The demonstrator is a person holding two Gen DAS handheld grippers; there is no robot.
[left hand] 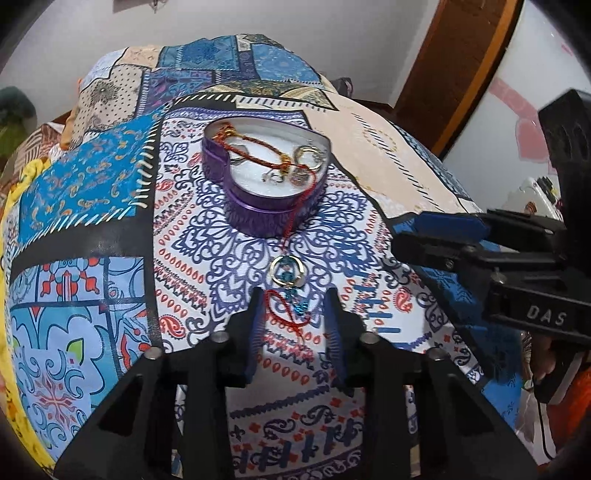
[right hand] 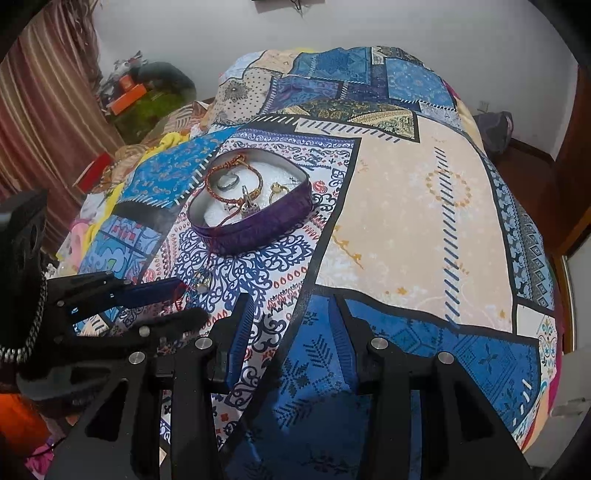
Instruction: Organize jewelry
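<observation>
A bed (right hand: 424, 192) fills the room's middle, covered by a patchwork spread (left hand: 92, 177) in blue, cream and white prints. Behind its far edge stands a plain pale wall (right hand: 332, 26). A striped reddish-brown curtain (right hand: 40, 110) hangs beyond the bed's left side, with cluttered clothes and orange boxes (right hand: 129, 92) near it. A brown wooden door frame (left hand: 458, 62) rises past the right corner.

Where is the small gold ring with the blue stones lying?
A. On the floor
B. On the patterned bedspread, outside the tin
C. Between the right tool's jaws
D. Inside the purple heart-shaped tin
B: the small gold ring with blue stones rests on the patterned bedspread just in front of the purple heart-shaped tin, tied to a red cord ahead of the left gripper.
</observation>
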